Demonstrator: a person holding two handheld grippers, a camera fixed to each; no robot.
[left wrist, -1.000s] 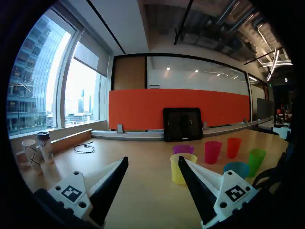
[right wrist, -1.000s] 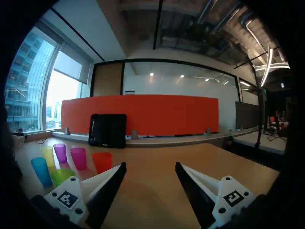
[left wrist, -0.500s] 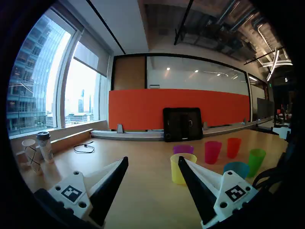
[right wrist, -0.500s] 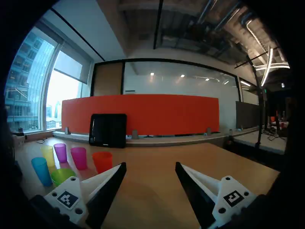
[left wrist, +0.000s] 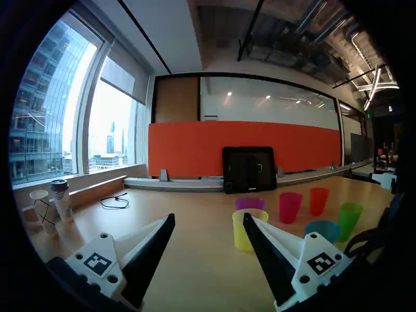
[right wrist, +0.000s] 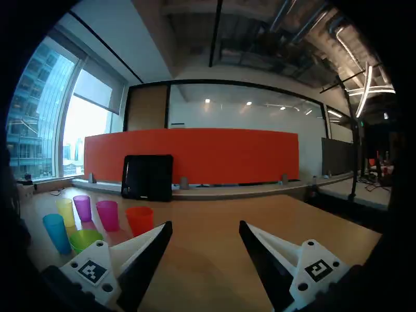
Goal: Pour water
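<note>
Jaws on our left gripper (left wrist: pixel 208 216) stand well apart above the light wooden table (left wrist: pixel 203 270), holding nothing. Its right finger overlaps the near side of a translucent yellow plastic cup (left wrist: pixel 240 231), though we cannot tell whether they touch. Jaws on our right gripper (right wrist: pixel 205 224) are likewise spread, over bare tabletop. Outward from the left gripper, the cups stand upright in a loose cluster to the right. We see a purple plastic cup (left wrist: pixel 249 203) just behind the yellow one, a magenta plastic cup (left wrist: pixel 289 207) to its right and an orange-red plastic cup (left wrist: pixel 319 200) farther right. A green plastic cup (left wrist: pixel 349 218) stands near the right edge, and a blue plastic cup (left wrist: pixel 322 229) sits nearer, between the yellow and the green. In the right gripper view we find the same six cups well left of the fingers. Beyond them a black rectangular screen (left wrist: pixel 249 169) stands before the long orange partition panel (left wrist: pixel 187 148) at the table's far edge. Far left, a lidded paper coffee cup (left wrist: pixel 61 198) stands near the tall window (left wrist: pixel 52 114), and a thin black cable (left wrist: pixel 115 200) lies on the table to its right.
</note>
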